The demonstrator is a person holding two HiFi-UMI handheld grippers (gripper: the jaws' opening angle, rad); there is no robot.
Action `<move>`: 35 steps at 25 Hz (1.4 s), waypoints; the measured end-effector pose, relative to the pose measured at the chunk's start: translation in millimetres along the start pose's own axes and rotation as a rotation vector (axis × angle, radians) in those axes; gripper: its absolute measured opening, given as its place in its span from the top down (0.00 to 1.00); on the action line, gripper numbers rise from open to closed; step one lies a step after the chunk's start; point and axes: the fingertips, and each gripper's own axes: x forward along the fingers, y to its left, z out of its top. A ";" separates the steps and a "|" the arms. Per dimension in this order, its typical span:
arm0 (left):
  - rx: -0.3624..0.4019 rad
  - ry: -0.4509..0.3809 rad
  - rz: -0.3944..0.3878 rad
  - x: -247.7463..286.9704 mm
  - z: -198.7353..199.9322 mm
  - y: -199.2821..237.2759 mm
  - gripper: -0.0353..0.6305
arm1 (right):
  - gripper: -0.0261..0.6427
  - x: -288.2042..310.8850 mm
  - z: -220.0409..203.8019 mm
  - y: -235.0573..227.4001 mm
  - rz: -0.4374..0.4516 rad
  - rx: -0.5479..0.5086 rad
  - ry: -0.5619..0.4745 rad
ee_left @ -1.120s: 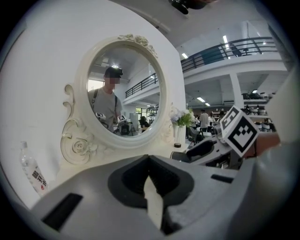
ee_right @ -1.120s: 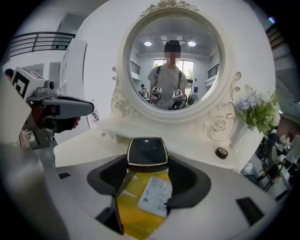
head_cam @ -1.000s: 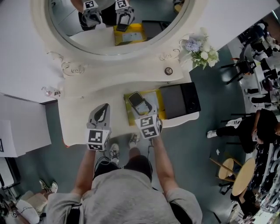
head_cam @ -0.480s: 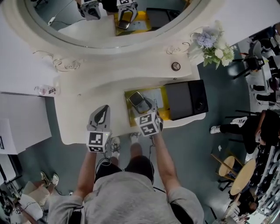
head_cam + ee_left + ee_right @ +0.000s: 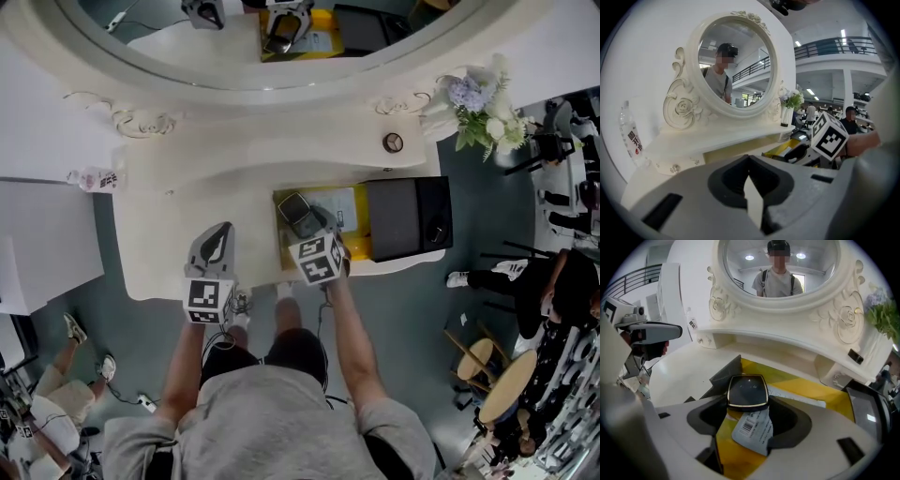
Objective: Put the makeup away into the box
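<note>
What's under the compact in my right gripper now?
The yellow box lies beneath the compact, with a white paper strip on its floor. A barcode label sits just under the compact. The right gripper and compact cover the box floor directly below.

The compact (image 5: 748, 391) has a glossy dark lid, smooth enough to reflect light, edged by a shiny gold-toned rim. A printed, paper-like label (image 5: 752, 430) hangs beneath it. The yellow box (image 5: 797, 386) looks like matt card. The left gripper (image 5: 750, 185) and right gripper (image 5: 748, 406) are matt grey plastic. The dressing table (image 5: 187, 216) is smooth cream paint with a soft sheen. The water bottle (image 5: 632, 136) is clear plastic.
</note>
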 end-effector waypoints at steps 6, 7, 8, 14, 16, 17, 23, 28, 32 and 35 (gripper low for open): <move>0.003 -0.016 -0.016 -1.0 7.0 -4.9 0.94 | 0.53 -0.3 -1.6 -1.6 0.002 0.027 0.004; 0.007 -0.022 -0.020 -1.7 10.3 -5.7 0.94 | 0.53 -2.5 -0.5 -2.8 -0.005 0.029 0.001; 0.011 -0.029 -0.023 -2.8 14.0 -6.2 0.94 | 0.53 -5.7 1.6 -4.1 -0.015 0.031 -0.006; 0.041 -0.085 -0.047 -17.8 41.0 -11.6 0.94 | 0.53 -46.9 27.4 -12.3 -0.105 0.050 -0.104; 0.061 -0.111 -0.063 -22.5 54.0 -15.0 0.94 | 0.53 -65.2 40.7 -14.6 -0.136 0.058 -0.152; 0.074 -0.126 -0.074 -24.4 61.4 -16.8 0.94 | 0.53 -74.5 47.8 -15.8 -0.153 0.063 -0.179; 0.148 -0.229 -0.136 -52.3 108.0 -34.6 0.94 | 0.53 -139.8 76.8 -4.0 -0.222 0.121 -0.331; 0.193 -0.283 -0.173 -83.9 131.5 -50.4 0.94 | 0.67 -207.7 88.8 10.4 -0.331 0.142 -0.477; 0.216 -0.308 -0.220 -100.8 137.9 -63.7 0.94 | 0.78 -251.7 82.8 23.5 -0.428 0.158 -0.573; 0.224 -0.315 -0.246 -113.7 135.9 -71.2 0.94 | 0.84 -274.1 70.1 35.9 -0.485 0.181 -0.612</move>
